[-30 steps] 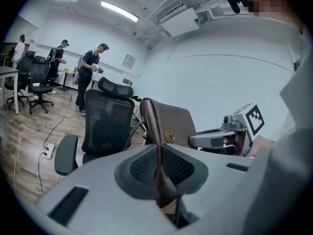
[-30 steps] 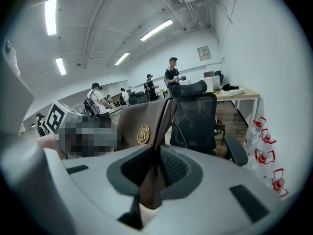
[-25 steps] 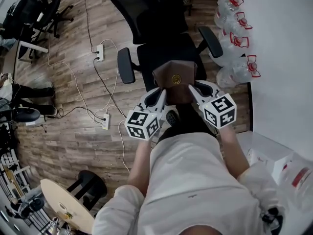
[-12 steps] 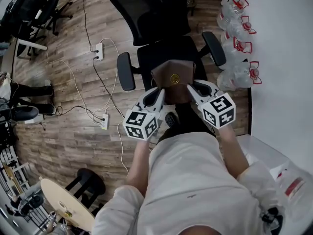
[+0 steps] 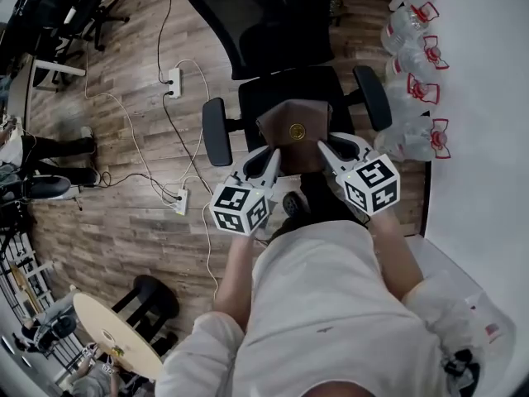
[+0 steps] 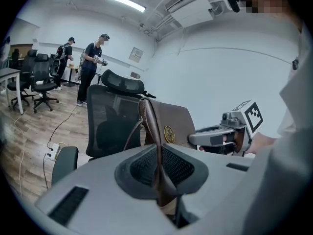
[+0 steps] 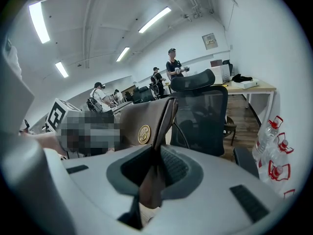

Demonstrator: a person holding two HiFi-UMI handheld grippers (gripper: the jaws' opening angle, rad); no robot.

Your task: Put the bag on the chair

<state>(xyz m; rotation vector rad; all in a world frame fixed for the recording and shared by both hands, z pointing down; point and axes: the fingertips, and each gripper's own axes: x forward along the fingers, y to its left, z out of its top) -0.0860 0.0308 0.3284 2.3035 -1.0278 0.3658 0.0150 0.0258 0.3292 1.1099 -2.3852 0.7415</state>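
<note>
Head view, looking steeply down: a brown leather bag (image 5: pixel 295 131) with a round gold emblem is held upright between two hand-held grippers, over the front of a black office chair's (image 5: pixel 285 85) seat. The left gripper (image 5: pixel 272 157) pinches the bag's left edge and the right gripper (image 5: pixel 325 150) its right edge. Each gripper view shows narrow jaws clamped on leather. Water bottles (image 5: pixel 413 64) stand right of the chair. A power strip (image 5: pixel 174 82) lies on the wooden floor (image 5: pixel 107 213).

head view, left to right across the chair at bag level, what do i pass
chair armrest → brown bag → other armrest → water bottles
</note>
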